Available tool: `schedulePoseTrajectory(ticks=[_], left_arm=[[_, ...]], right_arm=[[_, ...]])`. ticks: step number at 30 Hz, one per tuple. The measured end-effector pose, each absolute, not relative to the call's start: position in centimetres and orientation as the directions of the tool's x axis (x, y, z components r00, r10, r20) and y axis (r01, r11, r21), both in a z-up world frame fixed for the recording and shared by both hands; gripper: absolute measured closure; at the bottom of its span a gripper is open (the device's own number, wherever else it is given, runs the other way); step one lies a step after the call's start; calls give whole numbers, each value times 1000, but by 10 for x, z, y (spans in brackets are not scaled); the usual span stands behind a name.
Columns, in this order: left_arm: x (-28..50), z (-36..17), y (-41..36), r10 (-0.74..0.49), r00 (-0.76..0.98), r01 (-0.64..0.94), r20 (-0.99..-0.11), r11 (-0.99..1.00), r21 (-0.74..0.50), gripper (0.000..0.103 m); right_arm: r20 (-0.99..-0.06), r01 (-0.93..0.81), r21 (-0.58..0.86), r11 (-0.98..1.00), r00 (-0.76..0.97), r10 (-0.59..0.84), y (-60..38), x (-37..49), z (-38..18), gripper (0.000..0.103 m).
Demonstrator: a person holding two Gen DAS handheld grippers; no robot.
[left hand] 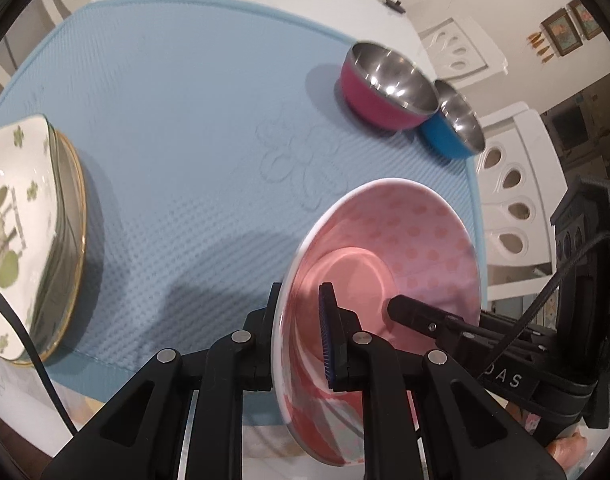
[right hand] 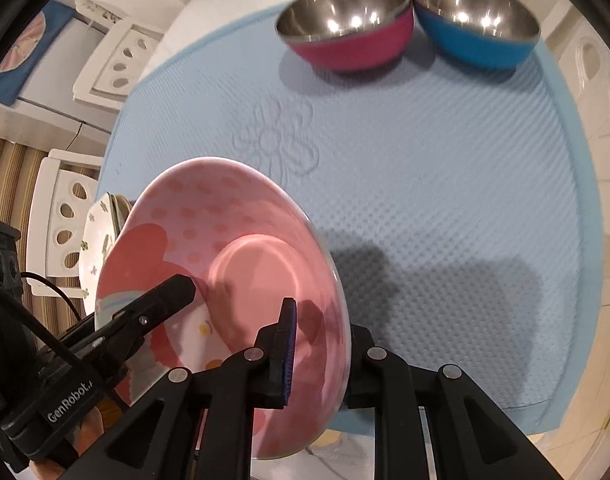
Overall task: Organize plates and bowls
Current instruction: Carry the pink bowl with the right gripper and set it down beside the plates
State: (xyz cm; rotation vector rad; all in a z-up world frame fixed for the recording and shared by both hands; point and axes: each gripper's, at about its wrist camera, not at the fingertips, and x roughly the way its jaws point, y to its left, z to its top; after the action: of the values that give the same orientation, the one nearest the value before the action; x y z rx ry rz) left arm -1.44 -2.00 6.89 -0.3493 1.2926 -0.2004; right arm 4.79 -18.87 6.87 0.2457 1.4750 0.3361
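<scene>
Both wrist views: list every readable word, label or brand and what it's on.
"GenRobot.A": white print on the black body of the left gripper, seen in the right wrist view; the text runs on out of sight.
"DAS": white letters on the black body of the right gripper, seen in the left wrist view; the start is hidden.
Pink polka-dot ceramic bowl: printed picture only, no words readable.
Framed wall pictures: too small to read.

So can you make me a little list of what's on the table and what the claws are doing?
held thing: pink dotted bowl, tilted, above the mat
left claw: shut on the bowl's rim
right claw: shut on the opposite side of the rim
metal bowls: pink steel bowl and blue steel bowl, side by side at the far edge
plates: stack of plates, top one white with green clovers
surface: light blue mat
</scene>
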Motion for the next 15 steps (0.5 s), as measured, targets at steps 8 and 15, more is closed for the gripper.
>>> schedulePoseTrajectory(ticks=[8, 15], left_arm=[[-18, 49, -13, -349, 221, -43, -911, 929, -367, 91], [-20, 47, -12, -363, 219, -28, -906, 925, -378, 91]], right_arm=[[-935, -47, 354, 934, 11, 355, -175, 51, 46, 84], [-932, -36, 362, 932, 7, 362, -178, 50, 44, 84]])
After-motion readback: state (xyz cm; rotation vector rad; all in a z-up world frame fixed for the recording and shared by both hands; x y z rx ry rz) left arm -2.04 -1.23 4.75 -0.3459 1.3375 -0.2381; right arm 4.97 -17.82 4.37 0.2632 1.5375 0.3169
